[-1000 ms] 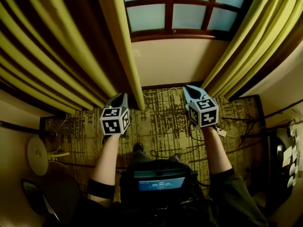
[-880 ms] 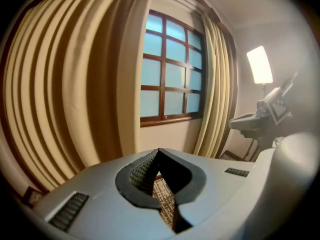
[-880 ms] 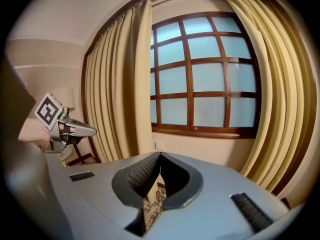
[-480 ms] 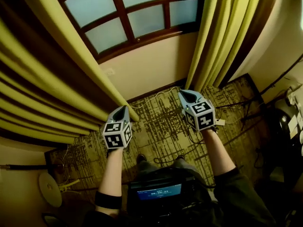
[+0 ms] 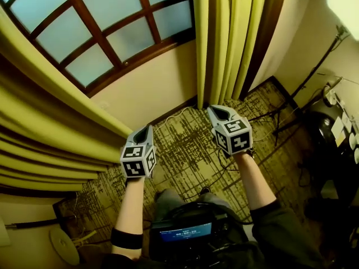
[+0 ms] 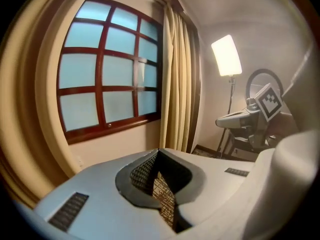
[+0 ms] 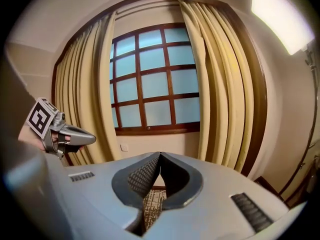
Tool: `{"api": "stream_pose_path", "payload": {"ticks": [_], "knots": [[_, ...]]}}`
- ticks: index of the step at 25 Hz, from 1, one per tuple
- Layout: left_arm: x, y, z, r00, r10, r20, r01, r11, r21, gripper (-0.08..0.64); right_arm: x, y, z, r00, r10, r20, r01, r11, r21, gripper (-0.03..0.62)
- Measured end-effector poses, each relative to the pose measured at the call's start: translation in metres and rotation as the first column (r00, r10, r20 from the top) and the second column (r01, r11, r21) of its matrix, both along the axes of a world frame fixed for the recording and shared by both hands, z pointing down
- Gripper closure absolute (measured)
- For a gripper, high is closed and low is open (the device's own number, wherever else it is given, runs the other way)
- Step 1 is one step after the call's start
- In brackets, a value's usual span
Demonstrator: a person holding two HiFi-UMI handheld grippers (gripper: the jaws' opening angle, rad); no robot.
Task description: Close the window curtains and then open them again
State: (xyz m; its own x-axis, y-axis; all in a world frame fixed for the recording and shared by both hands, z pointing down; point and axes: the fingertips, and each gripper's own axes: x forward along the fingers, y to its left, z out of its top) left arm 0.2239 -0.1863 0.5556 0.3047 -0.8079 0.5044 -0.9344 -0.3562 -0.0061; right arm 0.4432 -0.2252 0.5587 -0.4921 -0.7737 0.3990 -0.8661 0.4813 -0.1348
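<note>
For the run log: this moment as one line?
left curtain: open | right curtain: open | window: uncovered | left gripper: shut, empty | right gripper: shut, empty

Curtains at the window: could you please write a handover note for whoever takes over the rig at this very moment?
Left tongs: shut, empty, near the left curtain.
Right tongs: shut, empty, near the foot of the right curtain.
Things: both curtains are bunched at the sides and the window is uncovered.
Done: these views cannot show whether the closing pass has already happened.
Left: if it has not, take each curtain's inner edge, draw both shut, then open them again.
</note>
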Motion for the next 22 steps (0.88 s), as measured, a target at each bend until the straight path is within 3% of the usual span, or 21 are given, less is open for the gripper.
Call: {"api": "stream_pose_path", "payload": {"ticks": [8, 22], "knots": [[0.048, -0.034, -0.020, 0.997, 0.072, 0.017, -0.073, 0.997, 0.027, 0.572, 0.031, -0.023, -0.016, 0.999, 0.031, 0.022, -0.031, 0.999, 0.035, 0.583], [0.111, -0.183, -0.039, 0.964, 0.264, -0.031, -0.261, 0.962, 0.082, 0.572, 0.046, -0.150, -0.022, 0.995, 0.098, -0.030, -0.097, 0.994, 0.052, 0.583]]}}
